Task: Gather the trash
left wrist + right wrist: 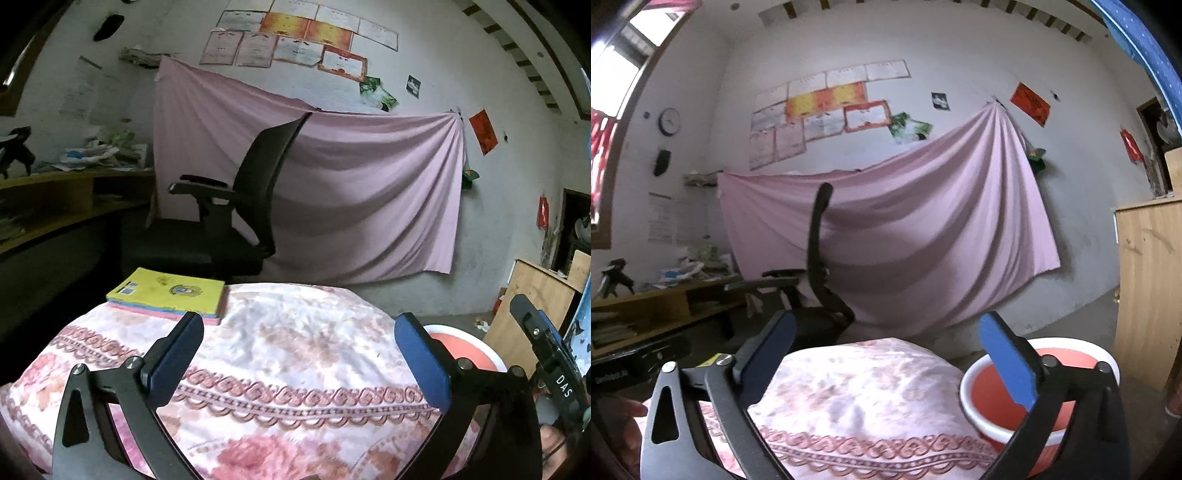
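My left gripper (299, 354) is open and empty above a table covered with a pink floral cloth (295, 350). My right gripper (886, 354) is open and empty above the same cloth (857, 387), with its right finger over a red bin with a white rim (993, 402) that stands off the table's right side. The bin also shows in the left wrist view (469, 350), behind the left gripper's right finger. The right gripper's body shows at the right edge of the left wrist view. No trash shows on the cloth.
A stack of books with a yellow cover (170, 291) lies at the table's far left corner. A black office chair (240, 206) stands behind the table before a pink sheet on the wall. A wooden desk (55, 199) is at left, a wooden cabinet (1148, 288) at right.
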Demonstrator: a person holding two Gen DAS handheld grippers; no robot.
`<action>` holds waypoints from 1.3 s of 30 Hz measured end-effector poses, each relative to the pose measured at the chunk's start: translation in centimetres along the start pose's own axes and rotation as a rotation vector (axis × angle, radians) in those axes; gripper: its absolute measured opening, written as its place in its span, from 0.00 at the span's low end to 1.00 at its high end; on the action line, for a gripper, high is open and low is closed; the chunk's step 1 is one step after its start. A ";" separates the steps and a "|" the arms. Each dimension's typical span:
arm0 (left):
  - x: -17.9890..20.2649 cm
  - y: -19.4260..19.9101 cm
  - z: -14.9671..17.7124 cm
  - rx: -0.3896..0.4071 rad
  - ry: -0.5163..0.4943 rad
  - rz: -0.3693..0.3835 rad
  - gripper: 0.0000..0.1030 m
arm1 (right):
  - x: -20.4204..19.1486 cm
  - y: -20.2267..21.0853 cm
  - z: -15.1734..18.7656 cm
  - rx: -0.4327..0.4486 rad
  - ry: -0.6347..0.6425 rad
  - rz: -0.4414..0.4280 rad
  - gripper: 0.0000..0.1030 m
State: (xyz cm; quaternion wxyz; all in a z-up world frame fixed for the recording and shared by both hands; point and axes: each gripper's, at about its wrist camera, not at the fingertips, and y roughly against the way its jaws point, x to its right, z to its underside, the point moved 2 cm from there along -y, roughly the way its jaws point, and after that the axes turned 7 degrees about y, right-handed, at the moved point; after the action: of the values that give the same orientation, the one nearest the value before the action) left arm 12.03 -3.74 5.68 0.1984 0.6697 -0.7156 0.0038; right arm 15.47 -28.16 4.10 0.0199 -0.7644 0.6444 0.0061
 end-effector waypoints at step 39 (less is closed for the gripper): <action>-7.7 10.0 7.8 0.059 -0.005 -0.184 0.99 | -6.6 8.0 5.2 -0.127 0.131 -0.030 1.00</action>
State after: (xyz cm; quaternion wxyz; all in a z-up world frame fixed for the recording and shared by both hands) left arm 0.45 2.50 -1.10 0.1762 0.7382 -0.6512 0.0051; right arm 6.55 -22.86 -1.06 -0.0709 -0.7723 0.6312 -0.0034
